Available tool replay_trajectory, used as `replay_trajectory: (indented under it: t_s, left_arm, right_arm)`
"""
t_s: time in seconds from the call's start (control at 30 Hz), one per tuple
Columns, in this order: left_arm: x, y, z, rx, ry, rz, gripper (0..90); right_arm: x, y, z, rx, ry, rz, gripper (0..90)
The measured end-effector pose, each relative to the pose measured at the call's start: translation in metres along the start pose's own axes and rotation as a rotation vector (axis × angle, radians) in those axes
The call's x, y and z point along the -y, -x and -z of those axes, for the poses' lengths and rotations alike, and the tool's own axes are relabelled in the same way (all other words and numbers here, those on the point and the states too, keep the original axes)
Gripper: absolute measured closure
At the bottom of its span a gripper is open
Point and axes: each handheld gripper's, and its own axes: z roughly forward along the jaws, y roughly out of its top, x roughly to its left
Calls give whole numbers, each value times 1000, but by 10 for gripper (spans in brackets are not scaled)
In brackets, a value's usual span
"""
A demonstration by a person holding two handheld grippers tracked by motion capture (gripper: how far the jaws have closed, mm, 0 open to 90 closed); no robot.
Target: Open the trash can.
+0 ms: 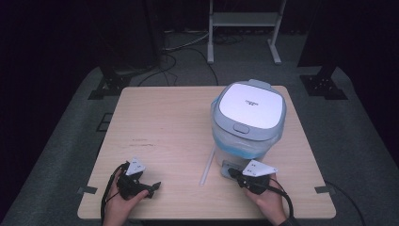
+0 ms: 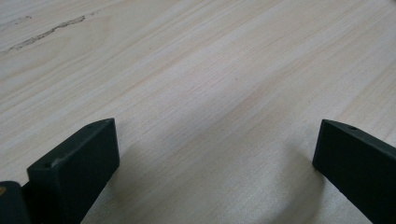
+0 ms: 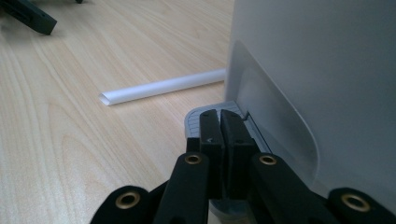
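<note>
One bin [image 1: 249, 117], one white tube [image 1: 207, 170], two tongs: left [image 1: 156, 187], right [image 1: 234, 173].

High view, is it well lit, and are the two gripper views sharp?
High view: table lit, surroundings very dark, mild glare on the bin lid. Left gripper view: woodgrain sharp, soft shadows beneath the jaws. Right gripper view: near jaws slightly soft, white tube clear.

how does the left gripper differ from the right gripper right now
The left gripper has its jaws spread wide over bare table; the right gripper has its jaws pressed together. The left gripper sits away from the pedal bin, while the right gripper's tips are over the bin's grey foot pedal. Both are hand-held, low over the table's near edge.
</note>
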Motion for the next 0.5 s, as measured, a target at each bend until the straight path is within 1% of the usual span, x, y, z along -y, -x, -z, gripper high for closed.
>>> replay_trajectory:
  t_s: [0.2, 0.27, 0.5]
  left_arm:
    - [0, 0, 0, -1, 0, 1, 0]
    - [0, 0, 0, -1, 0, 1, 0]
    - [0, 0, 0, -2, 0, 1, 0]
  right_arm:
    - [2, 1, -1, -11, 8, -9, 897]
    - [2, 1, -1, -13, 6, -21, 897]
    - [3, -2, -1, 8, 13, 9, 899]
